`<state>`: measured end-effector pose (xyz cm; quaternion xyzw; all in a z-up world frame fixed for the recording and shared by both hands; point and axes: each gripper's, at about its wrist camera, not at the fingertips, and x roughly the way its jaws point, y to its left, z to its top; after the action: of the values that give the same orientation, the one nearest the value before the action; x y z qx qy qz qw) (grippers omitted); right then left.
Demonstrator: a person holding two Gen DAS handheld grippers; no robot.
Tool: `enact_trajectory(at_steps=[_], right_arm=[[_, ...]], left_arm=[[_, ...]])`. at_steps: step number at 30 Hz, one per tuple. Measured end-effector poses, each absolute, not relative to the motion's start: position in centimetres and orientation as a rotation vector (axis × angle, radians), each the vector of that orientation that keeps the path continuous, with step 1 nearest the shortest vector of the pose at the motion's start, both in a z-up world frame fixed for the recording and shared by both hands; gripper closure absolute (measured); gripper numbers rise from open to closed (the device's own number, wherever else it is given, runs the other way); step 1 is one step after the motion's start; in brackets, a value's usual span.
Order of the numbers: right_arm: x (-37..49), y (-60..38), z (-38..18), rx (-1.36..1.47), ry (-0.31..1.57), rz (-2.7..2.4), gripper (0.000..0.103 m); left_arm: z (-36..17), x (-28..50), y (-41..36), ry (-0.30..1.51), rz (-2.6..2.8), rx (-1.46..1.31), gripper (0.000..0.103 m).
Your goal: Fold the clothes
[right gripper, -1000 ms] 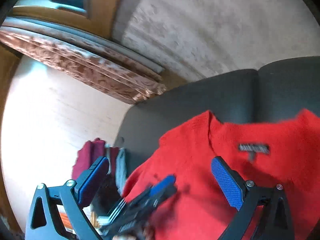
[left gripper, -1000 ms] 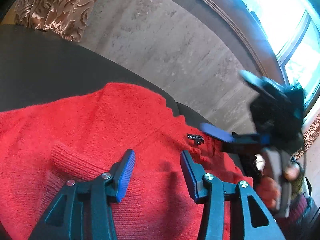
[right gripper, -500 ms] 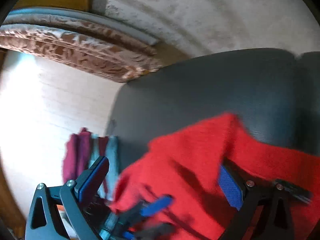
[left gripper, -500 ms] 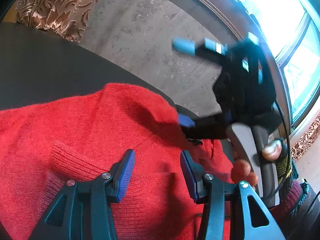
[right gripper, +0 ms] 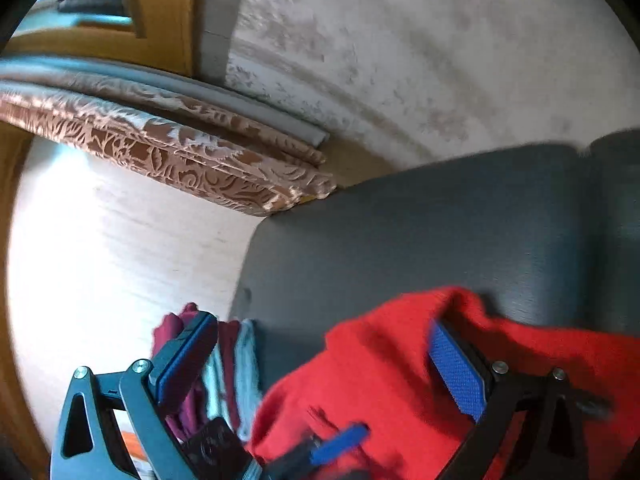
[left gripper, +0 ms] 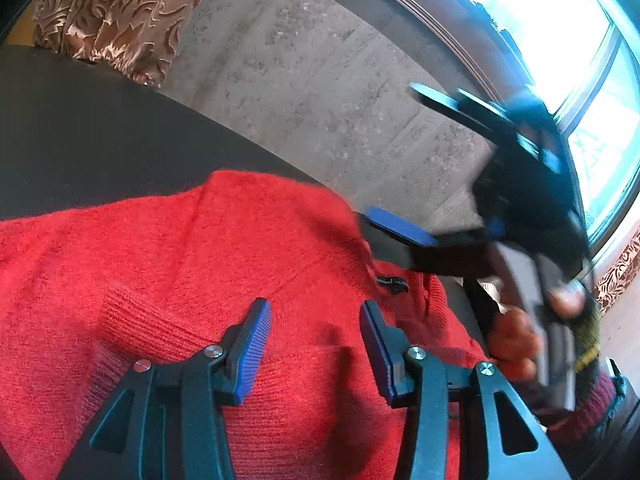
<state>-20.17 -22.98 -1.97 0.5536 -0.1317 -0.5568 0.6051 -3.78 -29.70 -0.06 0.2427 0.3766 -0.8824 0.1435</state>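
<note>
Across the lower half of the left wrist view, the red sweater [left gripper: 224, 264] lies spread on a dark grey sofa [left gripper: 88, 136]. Knit is ribbed at a folded cuff, lower left of frame. Neck label [left gripper: 392, 282] sits right of centre, near the collar.

Left gripper [left gripper: 314, 346]: bottom centre, jaws spread wide, blue pads facing each other, nothing between them. It hovers over the sweater's middle; contact with the fabric can't be confirmed.

Right gripper [left gripper: 404, 160]: right side of the same frame, motion-blurred. Jaws wide apart, upper finger up against the wall, lower blue pad just by the sweater's collar edge. Grips nothing. A hand [left gripper: 520, 344] holds its grey handle at the right edge.

Right wrist view: right gripper [right gripper: 320, 364] at the bottom, jaws far apart, empty. Its left finger sits over a pile of folded clothes [right gripper: 224, 364] (maroon, pale blue) at lower left, off the sofa's end. Its right finger overlaps the sweater [right gripper: 380, 380], which fills the lower right and drapes on the sofa seat [right gripper: 400, 240]. Whether that pad touches the knit is unclear, too blurred. Left gripper's blue tip [right gripper: 340, 442] shows at bottom centre, also smeared.

Background: patterned brown curtain [right gripper: 168, 156] at left, mottled wall [right gripper: 440, 52] above, pale floor [right gripper: 100, 260] at left, bright window [left gripper: 560, 28] in the upper right of the left wrist view.
</note>
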Motion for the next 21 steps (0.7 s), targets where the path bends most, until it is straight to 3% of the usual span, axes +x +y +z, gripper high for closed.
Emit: enact_trajectory(at_steps=[6,13,17,21], right_arm=[[-16.7,-14.0,-1.9,1.286,-0.194,-1.471,0.000],[-10.0,-8.4,-3.9,1.129,0.233,-1.846,0.000],[-8.6,-8.4,-4.6,1.048,0.355,-1.906,0.000],[-8.2,-8.8,-4.9,1.009,0.419,-1.937,0.000]], left_arm=[[0.3,-4.2,-29.4,1.071,-2.532,0.725,0.056],[2.2,-4.6,-28.3,0.931,-2.462,0.923,0.056],[5.8,1.4,-26.2,0.884,-2.520,0.868,0.055],[5.9,13.0,-27.5,0.752,-2.473,0.861,0.054]])
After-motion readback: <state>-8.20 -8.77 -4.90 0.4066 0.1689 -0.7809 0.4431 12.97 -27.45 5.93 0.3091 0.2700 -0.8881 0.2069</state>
